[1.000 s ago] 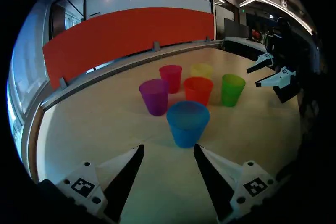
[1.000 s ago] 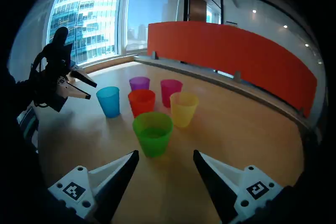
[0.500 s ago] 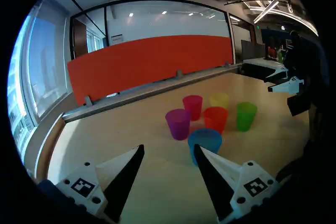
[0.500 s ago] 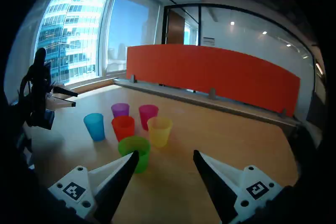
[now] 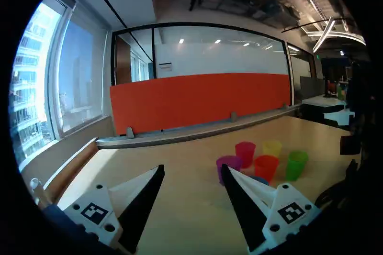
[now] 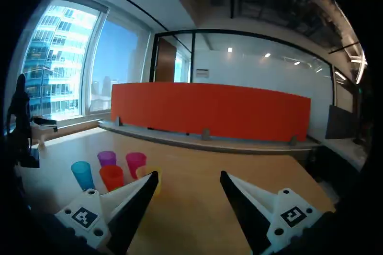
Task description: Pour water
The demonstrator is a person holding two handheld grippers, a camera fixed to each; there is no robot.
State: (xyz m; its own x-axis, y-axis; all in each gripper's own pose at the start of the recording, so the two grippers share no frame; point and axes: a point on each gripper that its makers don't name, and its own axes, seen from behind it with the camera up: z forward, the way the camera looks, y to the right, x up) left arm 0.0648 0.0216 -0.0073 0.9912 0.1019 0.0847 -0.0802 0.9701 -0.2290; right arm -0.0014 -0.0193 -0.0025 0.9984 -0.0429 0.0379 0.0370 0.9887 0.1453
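Pulled back and tilted upward — left gripper [image 5: 192,166] and right gripper [image 6: 188,172] both gape empty, cups [image 5: 265,165] low ahead.

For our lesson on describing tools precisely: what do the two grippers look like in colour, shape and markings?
The left gripper and the right gripper look alike: each has two white, wedge-shaped jaws that taper to points, with black inner faces. Each jaw carries a square black-and-white marker near its base.
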